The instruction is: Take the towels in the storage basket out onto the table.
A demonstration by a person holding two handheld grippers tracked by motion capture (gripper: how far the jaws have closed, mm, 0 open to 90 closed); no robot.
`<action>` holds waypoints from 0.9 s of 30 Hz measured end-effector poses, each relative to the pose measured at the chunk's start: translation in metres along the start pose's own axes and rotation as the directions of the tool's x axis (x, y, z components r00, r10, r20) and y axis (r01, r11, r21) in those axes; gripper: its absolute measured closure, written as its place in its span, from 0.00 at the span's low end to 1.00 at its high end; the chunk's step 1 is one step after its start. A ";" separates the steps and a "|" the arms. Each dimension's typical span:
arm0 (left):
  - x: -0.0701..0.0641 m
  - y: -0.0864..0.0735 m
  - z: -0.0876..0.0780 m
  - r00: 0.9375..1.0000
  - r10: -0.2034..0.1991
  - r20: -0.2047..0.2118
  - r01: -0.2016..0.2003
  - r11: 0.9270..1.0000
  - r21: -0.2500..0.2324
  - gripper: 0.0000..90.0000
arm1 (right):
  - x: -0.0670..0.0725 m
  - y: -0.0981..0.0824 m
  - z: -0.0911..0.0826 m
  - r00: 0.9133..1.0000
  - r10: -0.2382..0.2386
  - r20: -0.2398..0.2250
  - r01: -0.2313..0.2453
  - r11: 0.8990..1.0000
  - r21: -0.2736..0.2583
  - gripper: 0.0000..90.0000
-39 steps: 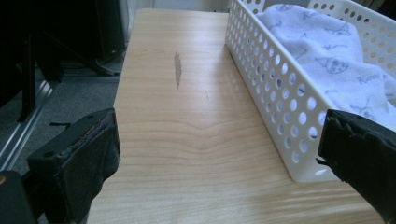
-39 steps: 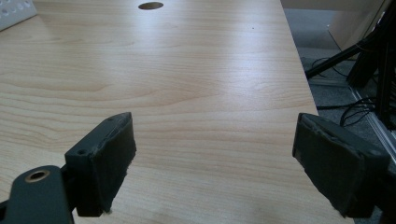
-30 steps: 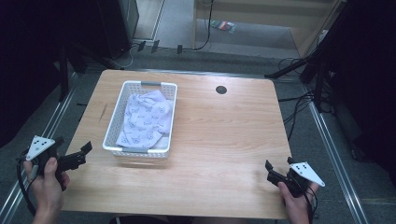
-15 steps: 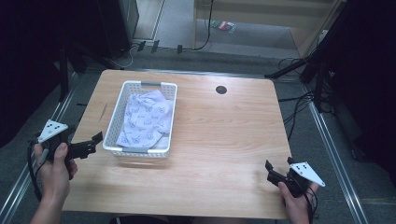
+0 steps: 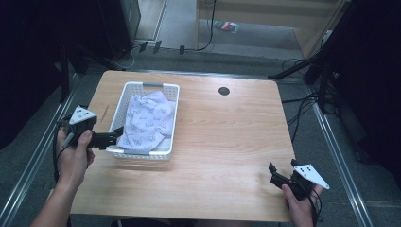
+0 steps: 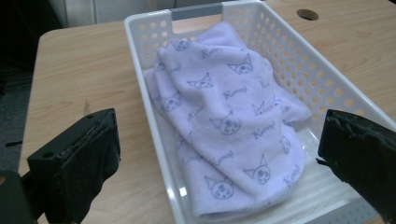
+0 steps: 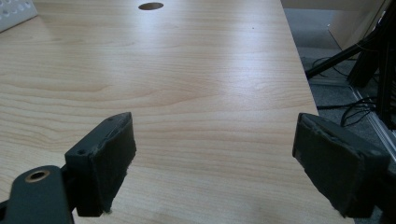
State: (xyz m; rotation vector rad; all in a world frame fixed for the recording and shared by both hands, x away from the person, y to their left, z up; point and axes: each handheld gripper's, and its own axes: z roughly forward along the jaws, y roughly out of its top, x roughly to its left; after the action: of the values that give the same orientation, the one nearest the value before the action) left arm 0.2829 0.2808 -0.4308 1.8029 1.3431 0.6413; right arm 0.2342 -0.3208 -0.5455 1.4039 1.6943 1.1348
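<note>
A wooden table (image 5: 222, 142) seen from above, with a person's forearms entering from the bottom edge. A white perforated plastic basket (image 5: 171, 113) sits on the left half of the table. Inside it lies a crumpled pale lilac towel (image 5: 146, 120) that covers most of the basket floor.

The left gripper (image 5: 112, 138), held in the person's left hand (image 5: 75, 153), is at the basket's near left corner, its black jaws pointing toward the basket. From above, the jaws are too small to judge their spread. The left gripper view settles it: the left gripper (image 6: 219, 154) has its jaws spread wide, one outside the basket's (image 6: 154, 116) left wall over bare wood, the other over the basket's right side, with the towel (image 6: 229, 121) lying between and beyond them, untouched. This closer view also shows what the high one cannot: the towel is printed with small cartoon cat-like faces and script lettering, and the basket walls are pierced with rows of round holes.

The right gripper (image 5: 275, 174) rests at the table's near right corner, well apart from the basket. The right gripper view shows the right gripper (image 7: 215, 163) with jaws wide apart and holding nothing, over bare wood grain. Far ahead are a round cable hole (image 7: 151, 6) in the tabletop and a corner of the basket (image 7: 14, 11) at the upper left. Cables (image 7: 336, 60) lie on the floor beyond the table's right edge.
</note>
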 end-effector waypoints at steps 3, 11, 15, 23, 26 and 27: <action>-0.004 0.006 0.006 1.000 0.011 0.005 -0.011 1.000 0.016 0.00 | 0.000 0.000 0.000 1.000 0.001 0.000 -0.001 1.000 0.000 0.15; -0.013 0.017 0.029 0.998 0.035 0.049 -0.039 0.995 0.090 0.00 | 0.000 0.000 0.000 1.000 0.001 -0.002 -0.001 1.000 -0.001 0.15; -0.015 0.020 0.042 0.998 0.025 0.064 -0.032 0.994 0.108 0.00 | 0.000 0.000 0.000 1.000 0.003 -0.002 -0.003 1.000 -0.002 0.15; -0.019 0.024 0.070 0.999 0.019 0.040 -0.026 0.984 0.177 0.00 | 0.000 0.000 0.000 1.000 0.005 -0.004 -0.005 1.000 -0.002 0.15; -0.019 0.024 0.080 0.999 0.026 0.027 -0.031 0.978 0.204 0.00 | 0.000 0.000 -0.001 1.000 0.006 -0.005 -0.006 1.000 -0.002 0.15; -0.019 0.025 0.082 0.999 0.025 0.026 -0.030 0.977 0.209 0.00 | 0.000 0.000 -0.001 1.000 0.006 -0.006 -0.006 1.000 -0.003 0.15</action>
State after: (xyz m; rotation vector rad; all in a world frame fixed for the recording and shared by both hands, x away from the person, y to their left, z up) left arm 0.3540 0.2355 -0.4561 1.9934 1.4163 0.5067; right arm 0.2337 -0.3212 -0.5455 1.4065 1.6927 1.1455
